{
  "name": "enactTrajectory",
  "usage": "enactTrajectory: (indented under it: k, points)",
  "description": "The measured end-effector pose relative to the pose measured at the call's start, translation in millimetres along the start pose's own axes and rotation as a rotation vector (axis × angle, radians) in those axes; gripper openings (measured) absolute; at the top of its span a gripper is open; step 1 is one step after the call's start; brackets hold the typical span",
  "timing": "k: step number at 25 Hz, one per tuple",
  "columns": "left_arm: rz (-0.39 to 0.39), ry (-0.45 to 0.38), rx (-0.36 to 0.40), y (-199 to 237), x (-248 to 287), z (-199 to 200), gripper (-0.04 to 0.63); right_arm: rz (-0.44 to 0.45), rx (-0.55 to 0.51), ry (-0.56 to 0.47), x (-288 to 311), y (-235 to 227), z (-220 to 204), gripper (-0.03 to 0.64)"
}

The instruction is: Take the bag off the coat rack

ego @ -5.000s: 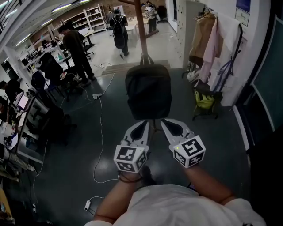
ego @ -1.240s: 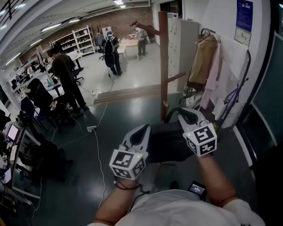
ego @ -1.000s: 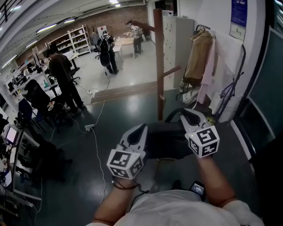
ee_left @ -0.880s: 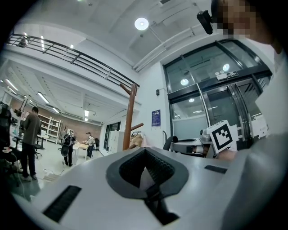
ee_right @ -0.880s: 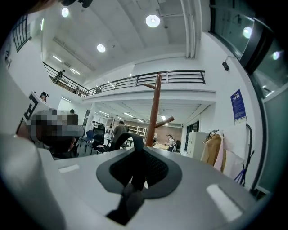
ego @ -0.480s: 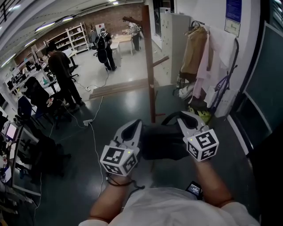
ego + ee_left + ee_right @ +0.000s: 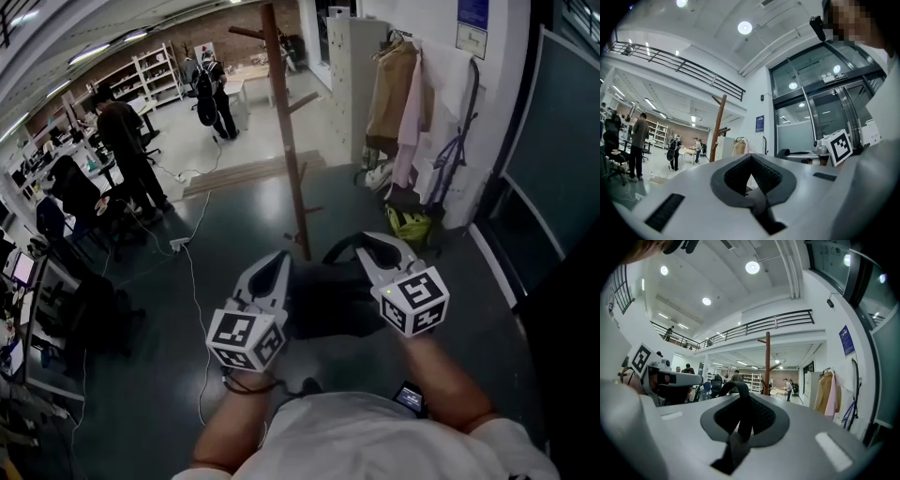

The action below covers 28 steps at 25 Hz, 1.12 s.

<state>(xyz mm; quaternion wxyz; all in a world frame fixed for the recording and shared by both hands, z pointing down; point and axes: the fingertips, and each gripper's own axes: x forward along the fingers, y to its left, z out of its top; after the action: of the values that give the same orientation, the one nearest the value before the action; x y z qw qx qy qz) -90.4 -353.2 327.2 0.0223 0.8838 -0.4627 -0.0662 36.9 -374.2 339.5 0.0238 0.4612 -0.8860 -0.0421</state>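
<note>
While left tongs [image 7: 277,261] and right tongs [image 7: 367,246] both clamp it, the bag [image 7: 328,298] hangs between them.

— Behind the bag [image 7: 328,298]?
— Coat rack [image 7: 284,141], apart from it, slightly left.
— To either side of the bag?
— Left gripper [image 7: 278,260] on the left, right gripper [image 7: 368,246] on the right, with a strap in the jaws of each.
— Farther right?
— Hanging coats [image 7: 394,98] against the wall. People [image 7: 122,131] far back on the left.
</note>
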Motion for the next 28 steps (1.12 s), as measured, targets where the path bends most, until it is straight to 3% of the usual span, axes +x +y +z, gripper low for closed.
enactTrajectory:
  k: [14,28]
  points:
    - [0.063,0.029,-0.028,-115,-118,-28,0.006,0.042,0.011,0.032,-152,71,-18,0.031]
    - [0.071,0.051,-0.061,-141,-158,-55,0.006,0.050,0.045,0.063,-200,106,-49,0.029]
